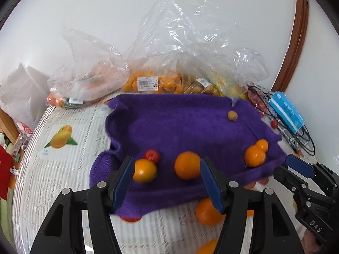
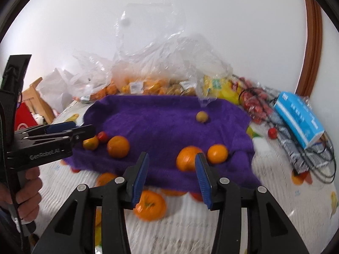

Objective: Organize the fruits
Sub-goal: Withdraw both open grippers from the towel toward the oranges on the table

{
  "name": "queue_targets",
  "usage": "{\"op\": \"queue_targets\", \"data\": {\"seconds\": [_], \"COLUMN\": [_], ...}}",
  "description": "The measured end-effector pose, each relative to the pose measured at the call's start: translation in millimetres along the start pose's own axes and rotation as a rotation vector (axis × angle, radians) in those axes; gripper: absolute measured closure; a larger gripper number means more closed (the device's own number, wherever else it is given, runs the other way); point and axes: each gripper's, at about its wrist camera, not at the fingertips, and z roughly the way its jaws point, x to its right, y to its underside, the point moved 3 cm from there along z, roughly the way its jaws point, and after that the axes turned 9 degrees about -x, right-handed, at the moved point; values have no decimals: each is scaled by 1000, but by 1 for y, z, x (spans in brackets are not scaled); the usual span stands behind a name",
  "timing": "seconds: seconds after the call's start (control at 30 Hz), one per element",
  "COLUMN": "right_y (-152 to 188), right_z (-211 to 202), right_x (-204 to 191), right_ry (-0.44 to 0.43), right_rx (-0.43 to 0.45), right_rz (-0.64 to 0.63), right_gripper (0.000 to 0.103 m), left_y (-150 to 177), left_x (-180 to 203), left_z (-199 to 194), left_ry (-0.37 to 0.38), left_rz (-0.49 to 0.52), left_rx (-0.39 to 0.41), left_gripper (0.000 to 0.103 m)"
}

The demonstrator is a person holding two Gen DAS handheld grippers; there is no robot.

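Observation:
A purple towel (image 1: 180, 124) (image 2: 161, 122) lies on the table with loose fruit on it. In the left wrist view it holds a yellow-orange fruit (image 1: 144, 170), a small red fruit (image 1: 151, 156), an orange (image 1: 187, 165), two touching oranges (image 1: 255, 153) at its right edge and a small tan fruit (image 1: 232, 115) at the back. My left gripper (image 1: 165, 169) is open and empty above the towel's near edge; it also shows in the right wrist view (image 2: 81, 130). My right gripper (image 2: 171, 165) is open and empty, near an orange (image 2: 187, 157); it also shows in the left wrist view (image 1: 296, 165).
Clear plastic bags of fruit (image 1: 152, 82) (image 2: 148, 86) stand behind the towel. A blue box (image 2: 298, 118) and black wire rack (image 1: 296, 135) lie at the right, with a small red fruit (image 2: 272, 132). The tablecloth (image 1: 63, 169) has printed fruit pictures.

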Motion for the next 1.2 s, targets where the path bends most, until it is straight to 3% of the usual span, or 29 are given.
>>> {"op": "queue_targets", "data": {"seconds": [0.43,0.5,1.03,1.2], "right_y": [48,51,53,53], "right_z": [15,20,49,53], "right_x": [-27,-29,-25,-19], "right_ry": [-78,-59,-32,-68], "right_rx": [-97,-96,-134,-148], "right_rz": [-26,-36,-24,16], "right_gripper": [58,58,58,59], "left_y": [47,53,71,73], "left_x": [-36,-39,-37,-37], "left_z": [-16,-18,12,13], "left_ry": [-41,-46,0,11], "left_rz": [-43,-42,-51,-55], "left_rx": [-54,-57,-104,-110], "left_gripper": [39,39,38,40]}}
